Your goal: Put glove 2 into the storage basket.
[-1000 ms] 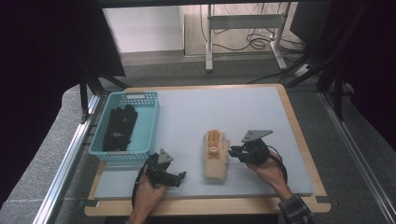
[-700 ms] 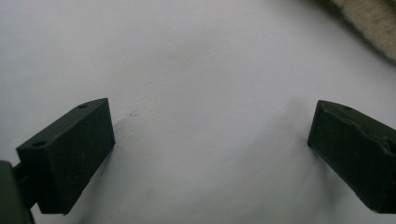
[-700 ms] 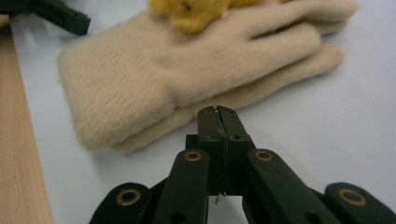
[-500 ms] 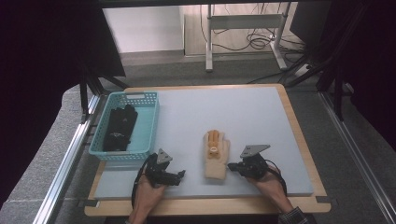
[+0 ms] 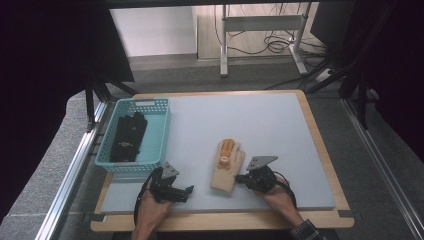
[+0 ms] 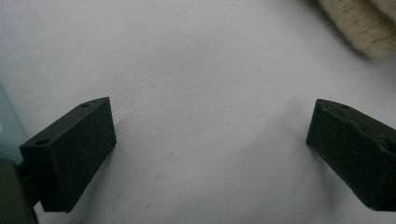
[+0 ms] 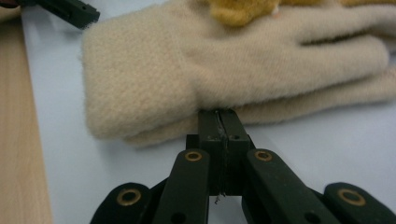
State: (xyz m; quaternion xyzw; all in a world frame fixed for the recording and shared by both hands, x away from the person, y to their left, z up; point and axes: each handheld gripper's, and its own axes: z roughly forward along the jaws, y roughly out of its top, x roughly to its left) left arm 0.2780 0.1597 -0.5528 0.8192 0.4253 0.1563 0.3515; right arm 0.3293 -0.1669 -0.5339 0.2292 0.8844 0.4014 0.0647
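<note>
At mat's near edge, w/ right gripper (image 7: 219, 122) jaws pressed together against beige glove (image 7: 187, 70) cuff, re-spread before pinching; left gripper (image 6: 210, 140) is spread, empty.

No text, label, brand, number or sign can be read in any of the views. A small pale mark is seen on the black gloves (image 5: 126, 136) in the teal basket (image 5: 159, 131) (far too small to be made out), and nothing is printed on the cream glove (image 7: 196, 70).
</note>
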